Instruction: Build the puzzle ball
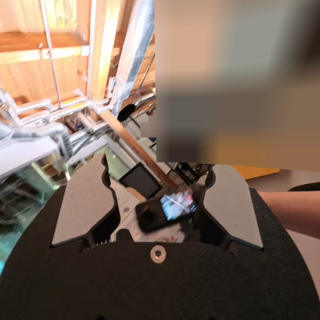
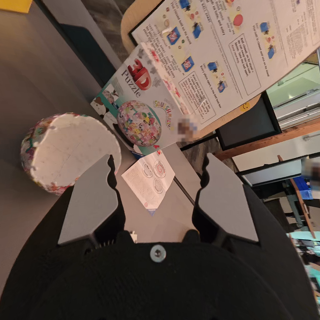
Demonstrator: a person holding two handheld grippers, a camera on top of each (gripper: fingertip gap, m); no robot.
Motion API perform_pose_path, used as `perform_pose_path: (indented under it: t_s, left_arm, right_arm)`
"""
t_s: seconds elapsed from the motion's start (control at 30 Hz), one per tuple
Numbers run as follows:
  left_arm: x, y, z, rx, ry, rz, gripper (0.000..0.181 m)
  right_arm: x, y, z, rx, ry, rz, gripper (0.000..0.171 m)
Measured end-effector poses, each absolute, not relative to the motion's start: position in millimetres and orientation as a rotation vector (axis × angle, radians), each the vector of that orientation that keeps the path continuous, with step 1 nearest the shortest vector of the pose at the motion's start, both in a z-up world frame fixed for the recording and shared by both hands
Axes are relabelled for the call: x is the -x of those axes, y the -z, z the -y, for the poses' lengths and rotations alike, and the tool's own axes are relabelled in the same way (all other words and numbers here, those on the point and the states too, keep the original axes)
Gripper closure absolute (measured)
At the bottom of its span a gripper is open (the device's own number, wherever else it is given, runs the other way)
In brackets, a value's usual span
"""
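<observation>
In the right wrist view a half-built puzzle ball [image 2: 69, 152] lies on the grey table [image 2: 34, 69], a hollow shell with a white inside and a colourful outside, just left of my left finger. My right gripper [image 2: 158, 161] is open and empty above the table. My left gripper [image 1: 156, 164] is open and empty, raised and tilted, pointing into the room. Between its fingers a black camera with a lit screen [image 1: 166, 213] shows, blurred. No puzzle piece shows in the left wrist view.
The puzzle box [image 2: 138, 103] lies beyond the ball. A folded leaflet [image 2: 150, 181] lies between my right fingers. A large printed sheet [image 2: 225, 52] leans behind. A person's forearm [image 1: 290, 211] is at the right. Metal pipes [image 1: 52, 112] and wooden beams are far off. Spacing between my two grippers at the tips: around 25 centimeters.
</observation>
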State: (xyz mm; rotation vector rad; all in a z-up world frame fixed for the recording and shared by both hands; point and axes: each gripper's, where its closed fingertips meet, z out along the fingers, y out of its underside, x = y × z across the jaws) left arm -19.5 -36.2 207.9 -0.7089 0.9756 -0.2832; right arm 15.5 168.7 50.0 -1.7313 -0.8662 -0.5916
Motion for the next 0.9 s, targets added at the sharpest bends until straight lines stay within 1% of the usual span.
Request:
perform_pose_path:
  t_s: [0.03,0.1,0.23,0.27,0.37,0.43,0.47,0.6,0.77,0.9]
  left_arm:
    - [31.1,-210.4,23.6,0.755,0.274,-0.946,0.073]
    - [53.5,-210.2,0.4,0.847,0.277,-0.906,0.080]
    - [83.5,-192.7,-37.4,1.054,0.317,-0.890,0.098]
    - [87.6,-187.9,-44.5,1.096,0.332,-0.887,0.101]
    - [95.7,-176.4,-64.2,1.189,0.367,-0.867,0.119]
    - [96.5,-168.3,-73.5,1.221,0.385,-0.876,0.144]
    - [95.8,-164.9,-77.0,1.229,0.392,-0.883,0.150]
    - [89.2,-151.6,-81.0,1.242,0.407,-0.951,0.181]
    - [77.4,-147.8,-73.8,1.225,0.500,-0.997,0.181]
    - [74.4,-150.4,-69.6,1.195,0.523,-1.005,0.181]
  right_arm:
    - [-23.1,-57.2,-172.1,1.718,0.558,0.832,0.074]
    - [-47.8,-79.9,-176.8,1.678,0.429,0.711,0.078]
    - [-117.8,-151.2,-157.7,1.414,0.221,0.463,0.087]
    - [-132.3,-166.6,-146.7,1.338,0.193,0.427,0.096]
    - [-153.6,-191.1,-117.0,1.189,0.104,0.431,0.133]
    - [-162.5,-195.7,-106.9,1.149,0.068,0.438,0.158]
    - [-163.1,-194.4,-104.5,1.150,0.041,0.460,0.169]
    - [-165.4,-181.2,-108.5,1.226,-0.058,0.501,0.170]
    - [-166.3,-172.7,-108.7,1.277,-0.220,0.500,0.171]
    - [-183.3,-173.0,-108.7,1.298,-0.169,0.447,0.171]
